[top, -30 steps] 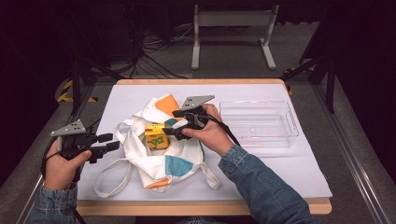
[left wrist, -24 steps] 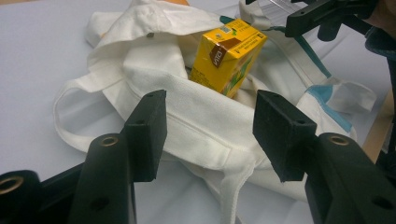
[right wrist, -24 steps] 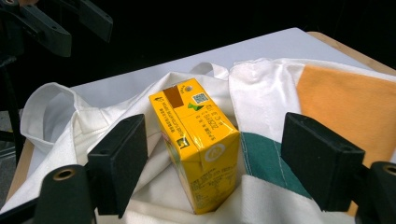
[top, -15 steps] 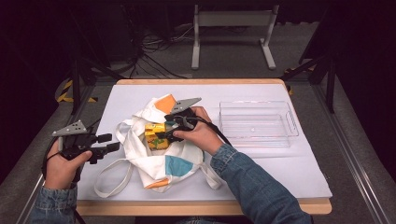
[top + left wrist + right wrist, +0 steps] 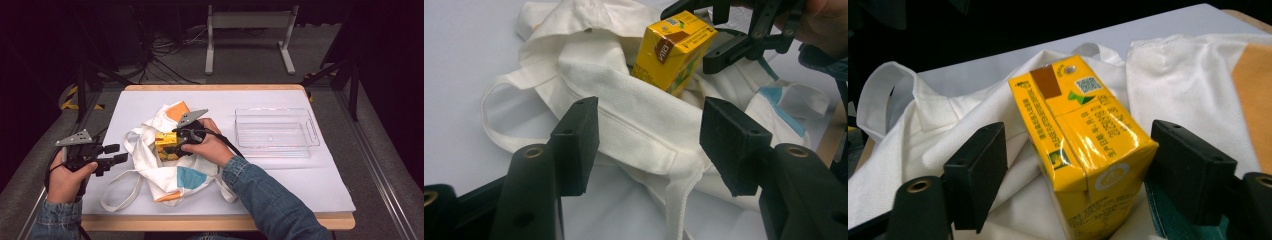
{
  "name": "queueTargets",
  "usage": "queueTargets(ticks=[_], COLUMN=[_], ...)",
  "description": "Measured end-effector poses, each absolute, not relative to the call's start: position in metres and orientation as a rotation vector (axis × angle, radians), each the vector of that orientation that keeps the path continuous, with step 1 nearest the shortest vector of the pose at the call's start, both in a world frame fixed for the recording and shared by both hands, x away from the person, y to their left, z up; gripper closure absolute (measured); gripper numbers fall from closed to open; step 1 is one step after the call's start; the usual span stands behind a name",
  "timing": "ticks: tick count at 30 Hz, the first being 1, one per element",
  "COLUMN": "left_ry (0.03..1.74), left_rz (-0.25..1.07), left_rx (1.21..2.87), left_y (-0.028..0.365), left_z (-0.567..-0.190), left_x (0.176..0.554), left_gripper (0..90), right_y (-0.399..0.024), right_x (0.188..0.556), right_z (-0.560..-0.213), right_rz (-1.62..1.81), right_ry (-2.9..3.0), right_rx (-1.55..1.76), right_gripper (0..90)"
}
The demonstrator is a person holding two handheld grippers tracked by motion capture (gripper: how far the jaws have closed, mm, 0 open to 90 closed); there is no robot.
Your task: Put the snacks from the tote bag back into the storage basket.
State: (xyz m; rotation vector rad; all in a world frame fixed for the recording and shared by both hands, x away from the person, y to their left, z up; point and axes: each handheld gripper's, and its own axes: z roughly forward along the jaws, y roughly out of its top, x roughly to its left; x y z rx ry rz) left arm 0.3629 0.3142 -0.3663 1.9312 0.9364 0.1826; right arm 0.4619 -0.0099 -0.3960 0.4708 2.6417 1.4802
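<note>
A yellow drink carton (image 5: 165, 144) stands tilted in the mouth of a white tote bag (image 5: 172, 175) that lies crumpled mid-table. My right gripper (image 5: 173, 144) reaches in from the right, open, with the carton (image 5: 1083, 135) between its jaws; one pad lies against the carton's side, and cloth and a gap separate the other pad from it. My left gripper (image 5: 116, 153) hovers by the bag's left edge, open, its jaws having just been opening with nothing held between them. From the left gripper view, the bag's hem (image 5: 639, 135) lies ahead of them and the carton (image 5: 674, 47) beyond.
A clear plastic tray (image 5: 276, 150) sits to the right of the bag on the white table cover (image 5: 300, 185). The bag's loose handles (image 5: 120, 192) trail toward the front left. Beyond the table's far edge are cables and a metal stand (image 5: 250, 30).
My right hand has moved left and down onto the carton in the bag's mouth. The left hand has stayed put, its jaws a little wider.
</note>
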Motion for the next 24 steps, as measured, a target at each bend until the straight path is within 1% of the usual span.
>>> queueTargets(ticks=[8, 11, 16, 21, 24], left_ry=[0.938, 0.940, 0.940, 0.946, 0.945], left_rz=[0.178, 0.176, 0.175, 0.175, 0.174], left_rx=[1.928, 1.927, 1.925, 1.924, 1.923], left_y=[0.3149, 0.3147, 0.3149, 0.3152, 0.3157], left_z=[-0.3667, -0.3667, -0.3667, -0.3668, -0.3666], left_x=[0.3632, 0.3630, 0.3628, 0.3626, 0.3623], left_gripper=[42.3, 42.3, 42.9, 42.6, 42.5], right_y=[-0.0073, -0.0063, -0.0081, -0.0091, -0.0092], right_x=[0.4631, 0.4630, 0.4642, 0.4649, 0.4650], right_z=[-0.4024, -0.4025, -0.4011, -0.4004, -0.3991], right_rz=[1.463, 1.452, 1.440, 1.446, 1.425], right_ry=[2.651, 2.656, 2.643, 2.643, 2.651], right_rx=[0.447, 0.421, 0.398, 0.401, 0.377], right_gripper=[29.2, 32.5, 40.3, 41.0, 43.6])
